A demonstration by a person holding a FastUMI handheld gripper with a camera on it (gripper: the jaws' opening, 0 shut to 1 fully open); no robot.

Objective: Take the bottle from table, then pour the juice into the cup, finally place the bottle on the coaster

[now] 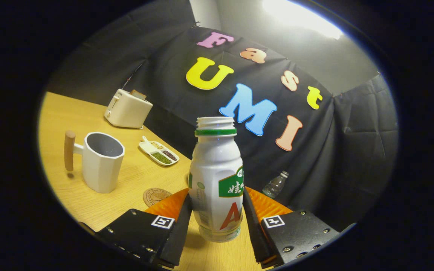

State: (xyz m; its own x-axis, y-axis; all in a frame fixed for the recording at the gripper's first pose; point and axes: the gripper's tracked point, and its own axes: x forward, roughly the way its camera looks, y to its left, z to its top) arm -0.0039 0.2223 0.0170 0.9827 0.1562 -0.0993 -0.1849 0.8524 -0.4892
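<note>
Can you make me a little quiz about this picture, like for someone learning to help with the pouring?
1. True or false: the white plastic bottle with the green neck ring has its cap on.
2. Which thing lies nearest the gripper? A) the cream toaster B) the round brown coaster C) the white divided dish of beans
3. Fill in: the white mug has a ______ handle.

Key:
1. False: its mouth is open. The bottle stands between the jaws, which are closed against its sides.
2. B: the coaster lies on the wooden table just beside one finger.
3. Wooden.
</note>
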